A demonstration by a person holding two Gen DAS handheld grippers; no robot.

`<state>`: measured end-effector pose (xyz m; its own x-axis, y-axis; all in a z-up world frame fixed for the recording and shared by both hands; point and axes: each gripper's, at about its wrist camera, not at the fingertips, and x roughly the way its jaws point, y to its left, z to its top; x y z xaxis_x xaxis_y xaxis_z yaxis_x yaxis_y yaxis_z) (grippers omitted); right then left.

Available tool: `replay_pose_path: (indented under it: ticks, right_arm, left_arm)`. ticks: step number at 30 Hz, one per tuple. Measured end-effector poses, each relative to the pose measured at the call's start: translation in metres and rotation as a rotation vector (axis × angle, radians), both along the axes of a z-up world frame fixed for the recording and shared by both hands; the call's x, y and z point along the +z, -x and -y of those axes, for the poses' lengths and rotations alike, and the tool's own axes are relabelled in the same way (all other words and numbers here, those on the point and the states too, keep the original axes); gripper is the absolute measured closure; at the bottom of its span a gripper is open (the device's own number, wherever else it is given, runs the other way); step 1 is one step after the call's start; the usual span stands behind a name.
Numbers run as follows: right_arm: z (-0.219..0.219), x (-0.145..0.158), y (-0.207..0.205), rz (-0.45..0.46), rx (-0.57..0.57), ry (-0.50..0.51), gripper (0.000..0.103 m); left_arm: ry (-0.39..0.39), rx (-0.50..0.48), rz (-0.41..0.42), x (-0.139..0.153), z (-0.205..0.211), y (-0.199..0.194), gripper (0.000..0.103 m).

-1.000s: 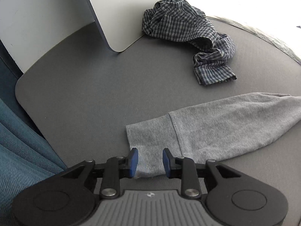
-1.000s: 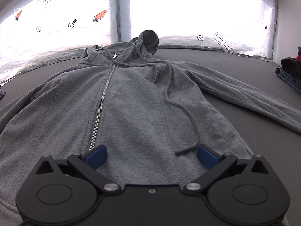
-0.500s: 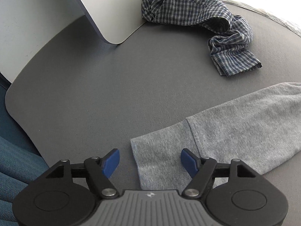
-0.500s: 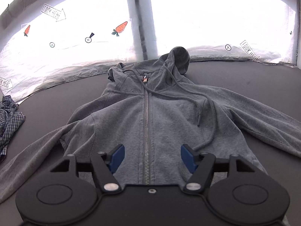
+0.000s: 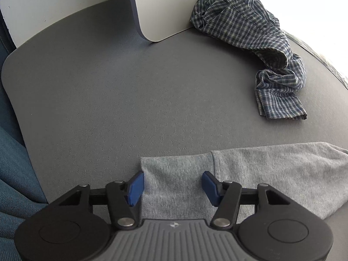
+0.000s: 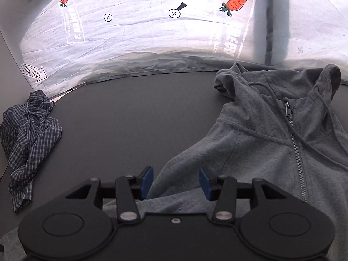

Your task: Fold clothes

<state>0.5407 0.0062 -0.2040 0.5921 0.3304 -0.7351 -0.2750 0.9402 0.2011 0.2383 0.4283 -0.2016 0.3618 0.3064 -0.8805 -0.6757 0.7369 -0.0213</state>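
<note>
Across the dark grey table (image 5: 91, 100) a grey hoodie (image 6: 271, 152) is lying face up, its zip closed and its hood resting at the far edge near the printed white sheet (image 6: 141, 34) that is hanging behind. One sleeve (image 5: 271, 174) is stretching out to the left, its cuff end lying flat on the table in the left wrist view. Far to the left, a crumpled plaid shirt (image 5: 256, 41) is sitting in a heap, well apart from the hoodie, close to a white panel (image 5: 169, 6) that is standing on the table. Teal fabric (image 5: 10, 174) is showing at the near left, beyond the table's rounded corner. Over the cuff the left gripper (image 5: 173, 187) is hovering low with its jaws spread apart, the blue pads (image 5: 136, 188) sitting either side of the cuff and gripping nothing. Nearer the hoodie's body, the right gripper (image 6: 176, 181) is hanging over the upper sleeve, just below the shoulder, its jaws likewise parted with the sleeve cloth between them; whether the pads are touching the cloth cannot be told.
</note>
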Motion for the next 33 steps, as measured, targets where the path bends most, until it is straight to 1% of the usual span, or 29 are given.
replay_pose_path:
  ticks: [1,2,3,4,5,6,9,11,12,13,15,16,17,18,19,20,21,23,24,26,29,30,32,33]
  right_arm:
    - [-0.005,-0.004,-0.004,-0.016,0.001,0.012,0.056]
    - [-0.008,-0.008,-0.008,-0.032,0.004,0.019,0.058]
    - [-0.011,-0.011,-0.012,-0.049,0.009,0.022,0.072]
    - [-0.014,-0.014,-0.015,-0.063,0.013,0.029,0.098]
    - [-0.017,-0.016,-0.019,-0.063,0.013,0.033,0.101]
    - [-0.018,-0.015,-0.021,-0.048,0.012,0.021,0.102]
    - [-0.017,0.0,-0.033,0.016,-0.008,-0.061,0.102]
    - [-0.016,0.008,-0.047,0.027,-0.025,-0.112,0.102]
    - [-0.018,0.009,-0.054,0.023,-0.029,-0.118,0.102]
    - [-0.021,0.007,-0.059,0.015,-0.027,-0.112,0.102]
    - [-0.03,-0.008,-0.072,-0.056,-0.017,-0.066,0.101]
    - [-0.032,-0.017,-0.076,-0.093,-0.021,-0.052,0.099]
    - [-0.032,-0.025,-0.077,-0.118,-0.025,-0.048,0.098]
    - [-0.03,-0.026,-0.074,-0.118,-0.032,-0.06,0.095]
    - [-0.025,-0.022,-0.068,-0.105,-0.043,-0.078,0.081]
    - [-0.021,-0.019,-0.063,-0.092,-0.054,-0.095,0.071]
    - [-0.014,-0.014,-0.056,-0.076,-0.061,-0.111,0.056]
    - [0.003,0.001,-0.039,-0.036,-0.068,-0.139,0.054]
    - [0.011,0.008,-0.03,-0.016,-0.072,-0.154,0.054]
    - [0.038,0.021,-0.003,0.027,-0.103,-0.135,0.053]
    - [0.08,0.027,0.044,0.071,-0.168,-0.031,0.053]
    - [0.094,0.029,0.06,0.085,-0.19,0.006,0.053]
    - [0.131,0.029,0.1,0.101,-0.263,0.091,0.053]
    - [0.146,0.028,0.117,0.101,-0.295,0.114,0.053]
  left_arm:
    - [-0.003,0.011,0.003,0.001,0.0,-0.002,0.06]
    - [-0.014,0.019,0.0,0.002,0.0,-0.004,0.07]
    - [-0.027,0.027,-0.005,0.002,0.0,-0.006,0.077]
    - [-0.038,0.028,-0.012,0.003,0.0,-0.008,0.09]
    - [-0.049,0.028,-0.02,0.004,0.0,-0.011,0.092]
    - [-0.053,0.033,-0.015,0.005,-0.001,-0.012,0.092]
    - [-0.083,0.029,0.003,0.012,-0.004,-0.018,0.093]
    - [-0.096,0.026,0.015,0.017,-0.007,-0.023,0.093]
    - [-0.097,0.027,0.019,0.019,-0.009,-0.025,0.093]
    - [-0.1,0.029,0.013,0.018,-0.011,-0.029,0.093]
    - [-0.101,0.035,-0.022,0.012,-0.014,-0.035,0.093]
    - [-0.102,0.04,-0.039,0.009,-0.015,-0.037,0.091]
    - [-0.104,0.045,-0.054,0.005,-0.015,-0.038,0.087]
    - [-0.107,0.047,-0.054,0.004,-0.016,-0.038,0.086]
    - [-0.111,0.049,-0.051,0.005,-0.016,-0.038,0.085]
    - [-0.118,0.053,-0.046,0.006,-0.015,-0.037,0.084]
    - [-0.125,0.056,-0.041,0.009,-0.015,-0.036,0.083]
    - [-0.141,0.06,-0.034,0.015,-0.015,-0.035,0.07]
    - [-0.141,0.058,-0.019,0.019,-0.014,-0.034,0.068]
    - [-0.14,0.054,0.016,0.028,-0.011,-0.031,0.055]
    - [-0.152,0.009,0.07,0.042,0.003,-0.028,0.047]
    - [-0.151,-0.026,0.085,0.046,0.013,-0.028,0.045]
    - [-0.148,-0.099,0.115,0.053,0.035,-0.026,0.038]
    - [-0.146,-0.135,0.129,0.056,0.045,-0.025,0.037]
